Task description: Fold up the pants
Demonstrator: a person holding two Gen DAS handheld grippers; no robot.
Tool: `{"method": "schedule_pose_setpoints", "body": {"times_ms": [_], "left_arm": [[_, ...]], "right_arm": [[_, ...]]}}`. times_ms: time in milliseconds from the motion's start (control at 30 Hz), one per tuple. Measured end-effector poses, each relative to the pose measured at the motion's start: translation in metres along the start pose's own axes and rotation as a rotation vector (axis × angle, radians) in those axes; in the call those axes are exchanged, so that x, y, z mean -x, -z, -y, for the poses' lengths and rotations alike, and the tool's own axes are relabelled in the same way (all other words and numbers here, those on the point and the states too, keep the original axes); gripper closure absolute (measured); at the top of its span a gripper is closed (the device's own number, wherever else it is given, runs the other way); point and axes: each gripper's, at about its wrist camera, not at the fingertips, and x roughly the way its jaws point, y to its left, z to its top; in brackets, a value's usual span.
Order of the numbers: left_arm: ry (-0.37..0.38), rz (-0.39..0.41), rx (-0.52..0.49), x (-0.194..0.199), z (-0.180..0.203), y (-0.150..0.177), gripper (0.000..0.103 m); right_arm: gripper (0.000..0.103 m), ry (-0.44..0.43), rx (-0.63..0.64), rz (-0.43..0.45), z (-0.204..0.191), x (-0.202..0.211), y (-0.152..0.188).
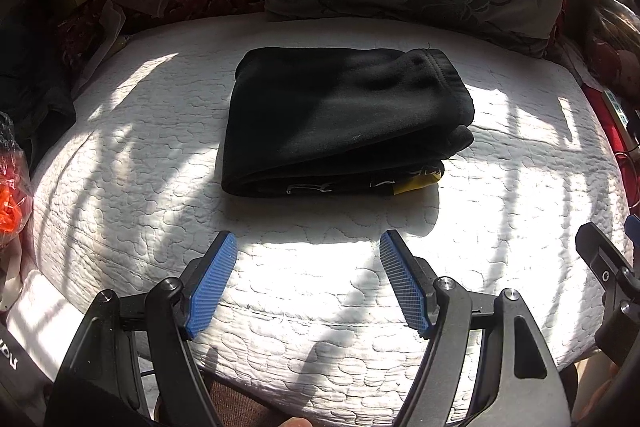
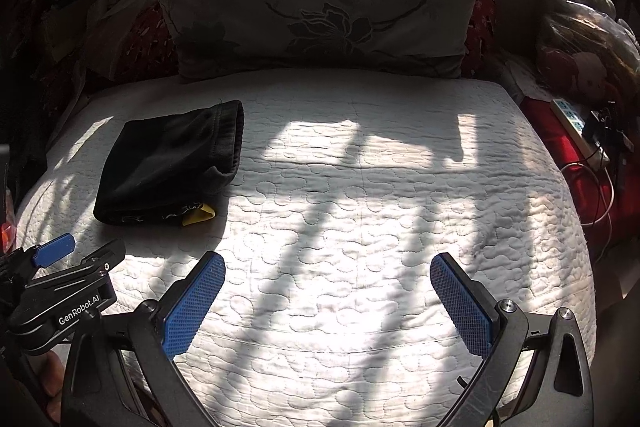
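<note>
The white markings along the folded black pants' (image 1: 344, 123) lower edge are too small to be read, and an orange bag (image 1: 10, 203) is cut off at the left edge.

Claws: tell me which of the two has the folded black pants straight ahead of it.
The left claw. In its own view the folded black pants lie centred just beyond its open pads; the right claw faces bare white quilt, pants off to its left.

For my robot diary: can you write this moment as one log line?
pants: folded, on bed | left gripper: open, empty | right gripper: open, empty
</note>
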Motion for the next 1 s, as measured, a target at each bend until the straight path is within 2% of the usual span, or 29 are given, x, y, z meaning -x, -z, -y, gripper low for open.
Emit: {"method": "schedule_pose_setpoints", "body": {"times_ms": [867,1000], "left_arm": [[0.062,-0.020,-0.001,-0.006,0.006,-0.004,0.029],[0.073,0.001,0.018,-0.002,0.004,-0.005,0.029]], "right_arm": [[0.000,0.016,-0.023,-0.043,0.006,-0.014,0.006],[0.000,0.022,-0.026,-0.048,0.007,-0.014,0.007]]}}
